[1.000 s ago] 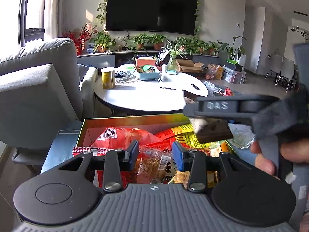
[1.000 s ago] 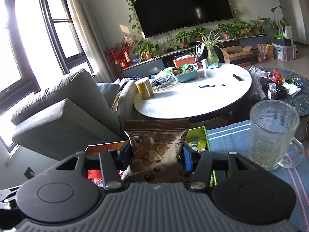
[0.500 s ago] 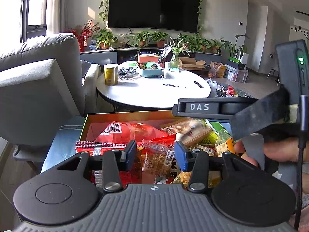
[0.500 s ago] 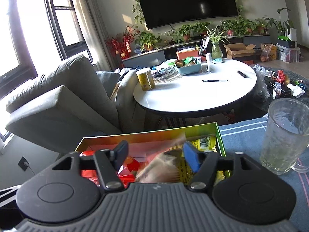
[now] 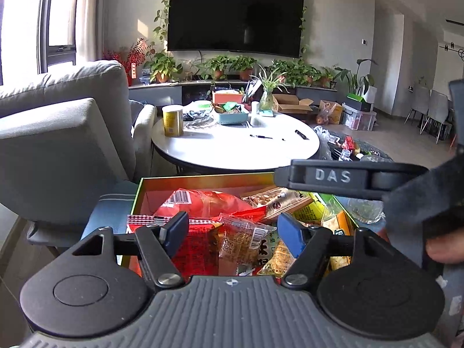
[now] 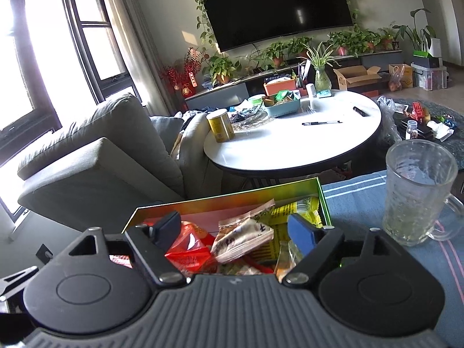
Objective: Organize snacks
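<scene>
At far left we see a grey fabric sofa [image 5: 58,133] with blocky cushions. Next comes the snack box [image 5: 203,178], a shallow rectangular tray with glossy orange-green walls, resting on a blue striped cloth [image 6: 356,200] over the counter. Inside it lie crinkly packets: a red foil bag [image 5: 200,203], a small clear-wrapped snack [image 5: 243,237], and a brown patterned packet [image 6: 243,236] lying slanted across the heap.

Our left gripper [image 5: 232,233] hangs just over the pile. Its blue-padded jaws have just been opening and now stand wide, pressing on nothing; the clear-wrapped snack sits below the gap. A second ago they were nearly closed.

Our right gripper [image 6: 233,230] is also spread and empty above the box. A second ago the brown patterned packet stood upright between its pads; now it rests in the box.

Further right stands a ribbed glass mug [image 6: 417,191] on the cloth. Behind lies a round white table [image 6: 293,136] with a yellow tin [image 6: 220,126].
</scene>
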{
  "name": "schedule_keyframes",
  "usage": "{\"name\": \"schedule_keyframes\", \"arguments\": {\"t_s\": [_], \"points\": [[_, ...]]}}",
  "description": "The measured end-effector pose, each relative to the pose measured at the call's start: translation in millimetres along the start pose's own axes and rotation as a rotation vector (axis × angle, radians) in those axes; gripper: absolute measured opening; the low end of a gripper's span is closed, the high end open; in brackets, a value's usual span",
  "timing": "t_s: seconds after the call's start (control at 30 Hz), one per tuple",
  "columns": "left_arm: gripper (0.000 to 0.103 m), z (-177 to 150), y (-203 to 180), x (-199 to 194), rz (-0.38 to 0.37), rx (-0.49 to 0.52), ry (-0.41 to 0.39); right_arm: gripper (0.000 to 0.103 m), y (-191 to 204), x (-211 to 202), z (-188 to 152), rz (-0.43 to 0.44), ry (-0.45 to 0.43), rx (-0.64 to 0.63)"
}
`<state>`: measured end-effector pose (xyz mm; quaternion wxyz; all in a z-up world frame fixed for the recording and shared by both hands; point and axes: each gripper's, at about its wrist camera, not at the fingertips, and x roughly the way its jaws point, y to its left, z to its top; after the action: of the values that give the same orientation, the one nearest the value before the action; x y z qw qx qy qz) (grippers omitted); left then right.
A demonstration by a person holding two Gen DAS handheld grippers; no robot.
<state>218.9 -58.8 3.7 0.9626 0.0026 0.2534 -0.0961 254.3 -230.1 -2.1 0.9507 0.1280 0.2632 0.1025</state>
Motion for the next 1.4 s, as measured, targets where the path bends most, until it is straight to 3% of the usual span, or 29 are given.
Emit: {"name": "schedule_keyframes", "arguments": {"t_s": [0.23, 0.77, 1.03, 1.4], "points": [[0.075, -2, 0, -33, 0.018, -0.01, -0.048, 0.064, 9, -34, -5, 0.025, -0.012, -0.005], [0.081, -37, -11, -110, 0.033, -0.033, -0.107, 0.064, 9, -111, -40, 0.025, 0.003, 0.051], [0.082, -47, 0, -125, 0.029, -0.132, -0.106, 0.064, 16, -135, -45, 0.029, -0.034, 0.057], [0.083, -60, 9, -138, 0.061, -0.12, -0.075, 0.064, 31, -144, -64, 0.051, -0.02, 0.079]]}}
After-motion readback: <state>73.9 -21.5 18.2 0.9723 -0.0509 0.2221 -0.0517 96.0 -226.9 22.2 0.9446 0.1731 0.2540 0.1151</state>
